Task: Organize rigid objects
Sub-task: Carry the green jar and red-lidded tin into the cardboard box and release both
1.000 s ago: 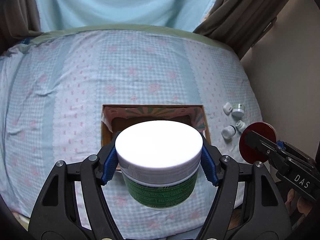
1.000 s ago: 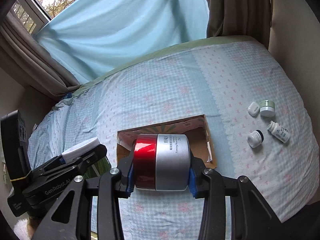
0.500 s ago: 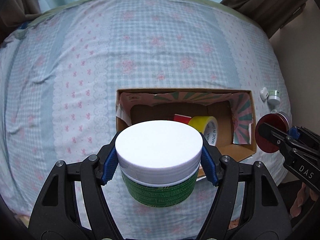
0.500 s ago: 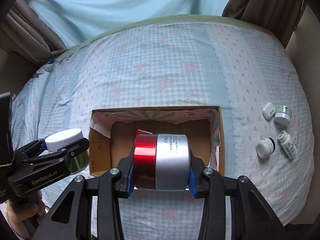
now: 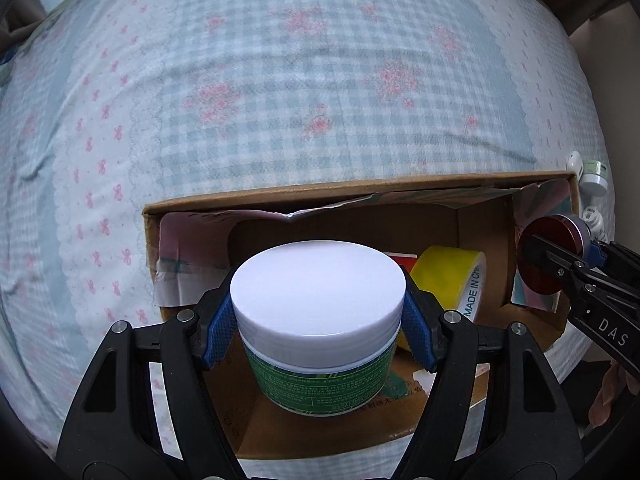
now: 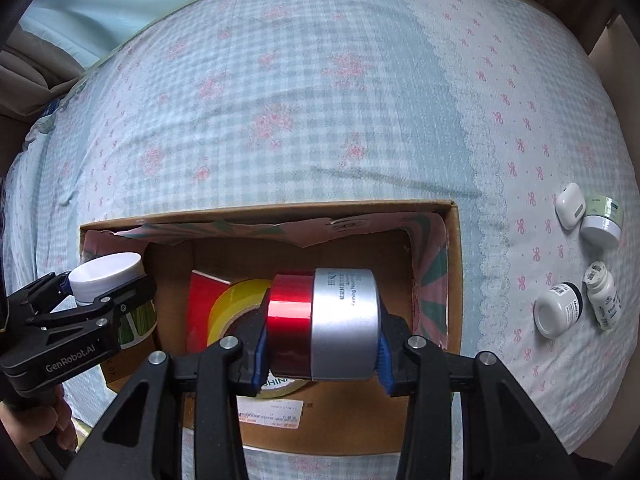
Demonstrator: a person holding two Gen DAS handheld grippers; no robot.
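My left gripper [image 5: 318, 332] is shut on a green jar with a white lid [image 5: 316, 292], held over the left part of an open cardboard box [image 5: 360, 190]. My right gripper [image 6: 322, 344] is shut on a red and silver tin [image 6: 324, 320], held on its side over the middle of the box [image 6: 280, 210]. A yellow tape roll [image 5: 452, 284] and a red packet [image 6: 200, 292] lie inside the box. The jar also shows in the right wrist view [image 6: 106, 276], and the tin in the left wrist view [image 5: 554, 254].
The box sits on a bed with a blue checked sheet [image 6: 320, 100]. Right of the box lie a white earbud case [image 6: 570, 210], a small green-banded jar [image 6: 602, 220] and two small white bottles [image 6: 558, 314] [image 6: 604, 294]. A wall is at the far right.
Both grippers have moved forward and down toward the box with their loads. The box now fills more of both views and its contents show.
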